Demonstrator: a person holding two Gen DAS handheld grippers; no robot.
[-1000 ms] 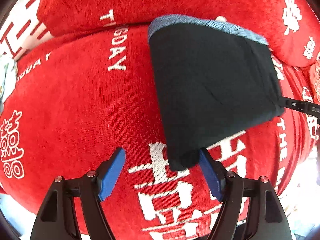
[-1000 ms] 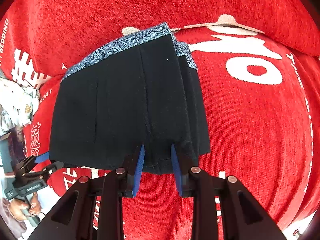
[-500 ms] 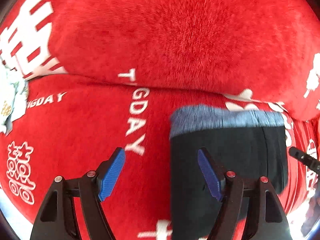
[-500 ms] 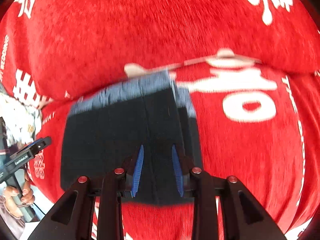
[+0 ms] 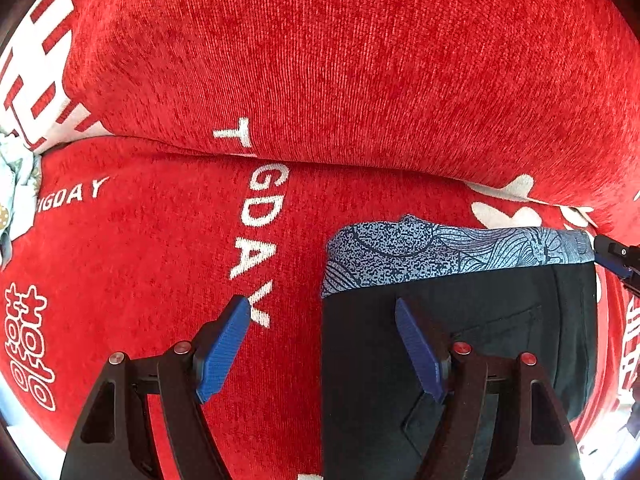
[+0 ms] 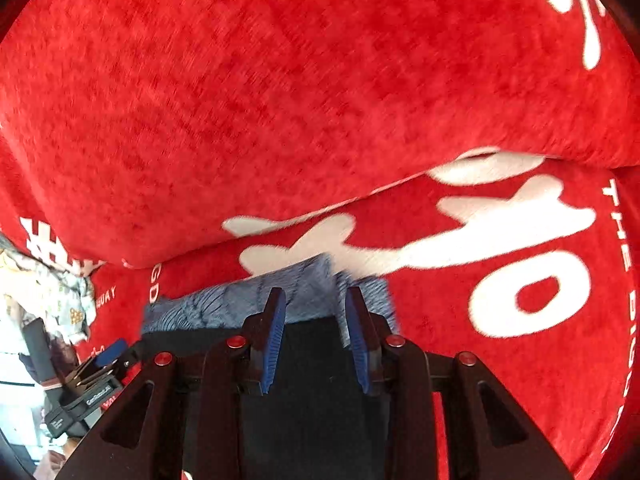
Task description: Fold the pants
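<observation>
Black pants [image 5: 460, 352] folded on red blanket [image 5: 360, 80]; my left gripper [image 5: 324, 344] open, right gripper [image 6: 314, 340] part-open, empty. Press flat, square edges.

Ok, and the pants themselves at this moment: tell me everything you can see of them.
The pants are black, with a blue-grey patterned waistband along the far edge and a seamed pocket outline showing. They lie folded into a flat, compact stack on the red plush cover, just short of the crease with its raised part. The left gripper is open, one finger above the fabric, one above the red cover. The right gripper is over the waistband, fingers apart; contact is unclear.
</observation>
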